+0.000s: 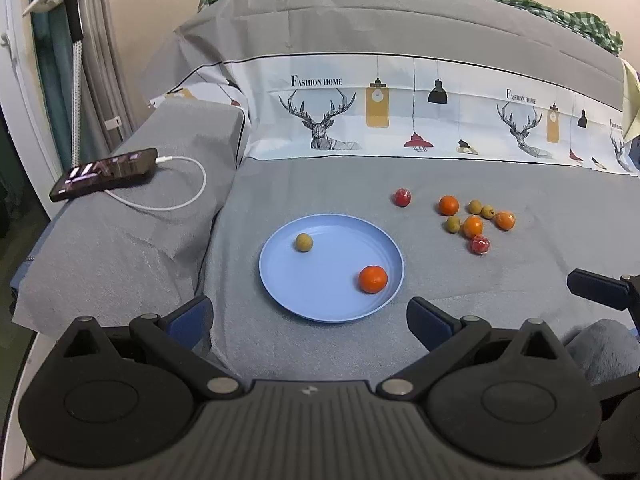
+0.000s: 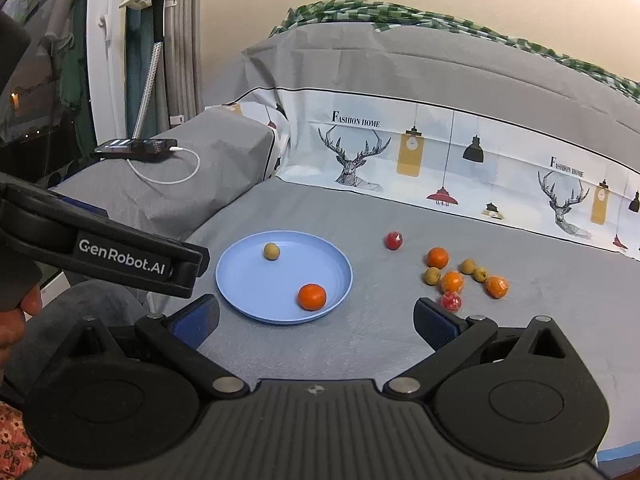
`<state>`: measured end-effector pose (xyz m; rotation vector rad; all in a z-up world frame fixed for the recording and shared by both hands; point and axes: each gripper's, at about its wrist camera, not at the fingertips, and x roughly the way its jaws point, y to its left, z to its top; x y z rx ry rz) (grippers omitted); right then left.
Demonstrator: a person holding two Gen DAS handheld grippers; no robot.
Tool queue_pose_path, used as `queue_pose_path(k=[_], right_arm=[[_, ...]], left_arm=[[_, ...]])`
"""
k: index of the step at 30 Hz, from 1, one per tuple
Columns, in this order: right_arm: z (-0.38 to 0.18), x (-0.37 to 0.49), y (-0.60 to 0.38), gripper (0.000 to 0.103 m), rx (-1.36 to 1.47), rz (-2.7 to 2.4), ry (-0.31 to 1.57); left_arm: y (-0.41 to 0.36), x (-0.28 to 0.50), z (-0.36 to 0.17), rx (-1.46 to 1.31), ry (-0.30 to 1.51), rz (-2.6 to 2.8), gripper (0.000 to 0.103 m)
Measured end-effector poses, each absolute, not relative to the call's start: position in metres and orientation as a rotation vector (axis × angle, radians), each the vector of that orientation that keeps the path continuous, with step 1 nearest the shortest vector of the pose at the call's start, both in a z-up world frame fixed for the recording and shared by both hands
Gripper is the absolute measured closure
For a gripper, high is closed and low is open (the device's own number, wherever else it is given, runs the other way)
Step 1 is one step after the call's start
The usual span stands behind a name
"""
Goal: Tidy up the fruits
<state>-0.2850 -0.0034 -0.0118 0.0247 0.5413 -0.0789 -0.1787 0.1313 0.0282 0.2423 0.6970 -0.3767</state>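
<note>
Blue and round, the plate sits on the grey bed cover, just ahead of the left claw, whose two blue-padded fingers stand wide apart with nothing between them. On the plate lie an orange near its right rim and a small yellow-brown fruit toward its far left side, well apart from each other.

The loose fruits are clustered on the cover to the right of the plate: three oranges, three small yellow-brown fruits and a red one, with another red fruit lying apart, farther back.

In the right wrist view, the right claw is likewise spread open and empty. The plate lies ahead and a little left of it, while the nearest red fruit of the cluster sits just beyond its right finger.

A phone with a white cable rests on a raised grey cushion at left.
</note>
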Motion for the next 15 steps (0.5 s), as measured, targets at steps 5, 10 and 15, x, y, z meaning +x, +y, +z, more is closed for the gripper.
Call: queue_pose_path(k=[5,10,15], right_arm=[[-0.0109,-0.2886,-0.0038,0.001,0.033,-0.085,0.534],[-0.012,-0.2875,-0.0029,0.001,0.043,-0.093,0.535],[-0.0142,-0.2852,-0.0021,0.001,0.048,-0.091,0.546]], left_arm=[[0.128,-0.18,0.0303,0.249,0.697,-0.379,0.0],[0.1272,-0.18,0.0305,0.257,0.697,-0.372,0.0],[0.1286,-0.1765,0.0286,0.257,0.704,-0.368,0.0]])
